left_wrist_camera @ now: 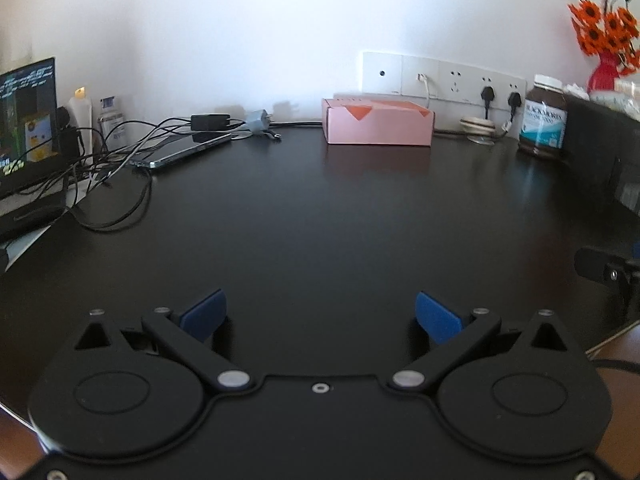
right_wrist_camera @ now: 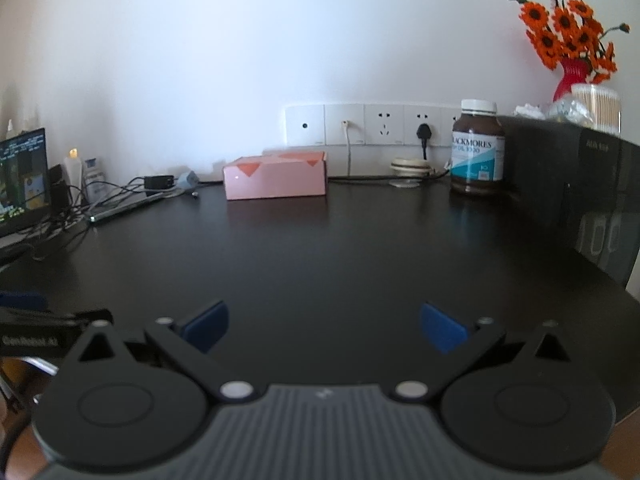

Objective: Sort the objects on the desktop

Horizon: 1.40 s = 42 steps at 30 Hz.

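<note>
A pink cardboard box (left_wrist_camera: 378, 122) lies at the back of the dark desk (left_wrist_camera: 320, 220) by the wall; it also shows in the right wrist view (right_wrist_camera: 276, 178). A brown Blackmores supplement bottle (left_wrist_camera: 543, 118) stands at the back right, also in the right wrist view (right_wrist_camera: 477, 148). A phone (left_wrist_camera: 188, 150) lies flat among cables at the back left. My left gripper (left_wrist_camera: 320, 316) is open and empty, low over the desk's near part. My right gripper (right_wrist_camera: 324, 326) is open and empty, also near the front. Both are far from the objects.
A lit screen (left_wrist_camera: 28, 120) and tangled black cables (left_wrist_camera: 116, 172) crowd the left. A black box-like unit (right_wrist_camera: 580, 188) stands on the right, with a red vase of orange flowers (right_wrist_camera: 568, 48) behind. Wall sockets (right_wrist_camera: 368, 124) with plugs run along the back wall. The other gripper shows at the left edge (right_wrist_camera: 36, 332).
</note>
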Each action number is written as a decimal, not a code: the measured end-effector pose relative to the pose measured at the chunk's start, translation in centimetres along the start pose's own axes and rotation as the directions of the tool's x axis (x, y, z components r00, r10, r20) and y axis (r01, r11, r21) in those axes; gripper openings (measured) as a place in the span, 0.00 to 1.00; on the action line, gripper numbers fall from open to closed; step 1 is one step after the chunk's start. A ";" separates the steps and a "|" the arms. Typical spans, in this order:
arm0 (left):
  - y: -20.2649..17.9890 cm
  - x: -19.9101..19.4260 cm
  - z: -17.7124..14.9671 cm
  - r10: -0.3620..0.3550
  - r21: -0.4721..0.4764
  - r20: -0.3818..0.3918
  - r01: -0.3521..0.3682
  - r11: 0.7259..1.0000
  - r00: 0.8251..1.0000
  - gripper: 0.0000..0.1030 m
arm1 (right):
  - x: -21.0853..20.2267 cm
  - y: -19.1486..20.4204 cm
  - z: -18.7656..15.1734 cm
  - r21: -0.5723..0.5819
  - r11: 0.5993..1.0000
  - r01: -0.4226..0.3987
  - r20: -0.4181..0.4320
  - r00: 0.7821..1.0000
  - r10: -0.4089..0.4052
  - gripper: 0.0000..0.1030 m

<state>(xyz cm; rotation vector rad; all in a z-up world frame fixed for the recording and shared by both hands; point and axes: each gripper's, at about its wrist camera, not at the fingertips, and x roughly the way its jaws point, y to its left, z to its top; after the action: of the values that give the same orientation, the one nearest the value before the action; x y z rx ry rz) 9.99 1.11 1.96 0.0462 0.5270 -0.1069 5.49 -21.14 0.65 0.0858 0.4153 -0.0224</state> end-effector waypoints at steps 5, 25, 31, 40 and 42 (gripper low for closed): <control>0.2 0.2 0.5 -0.020 -0.032 -0.018 0.019 0.999 1.000 1.00 | 0.0 -0.3 0.0 0.017 1.000 0.020 -0.003 1.000 -0.020 0.99; -0.9 -0.4 -0.1 -0.005 0.002 -0.022 0.005 1.000 1.000 1.00 | 0.8 -0.1 -1.0 -0.013 1.000 -0.018 -0.039 0.999 0.018 0.99; -1.1 -0.6 -0.3 0.009 0.003 -0.018 -0.009 1.000 1.000 1.00 | 1.3 0.4 -1.3 -0.030 0.999 -0.029 -0.031 0.999 0.028 0.99; -1.3 -0.9 -0.4 0.006 0.006 -0.016 -0.006 1.000 1.000 1.00 | 1.5 1.0 -1.6 -0.060 0.998 -0.015 -0.018 1.000 0.014 0.99; -1.4 -0.9 -0.4 0.000 0.009 -0.016 0.000 1.000 1.000 1.00 | 1.6 1.2 -1.7 -0.060 0.998 -0.010 -0.013 1.000 0.009 0.99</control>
<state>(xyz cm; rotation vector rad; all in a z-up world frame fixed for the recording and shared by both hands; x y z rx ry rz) 8.82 -0.16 2.04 0.0559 0.5424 -0.1090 6.29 -19.80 -1.43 0.0289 0.4282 0.0003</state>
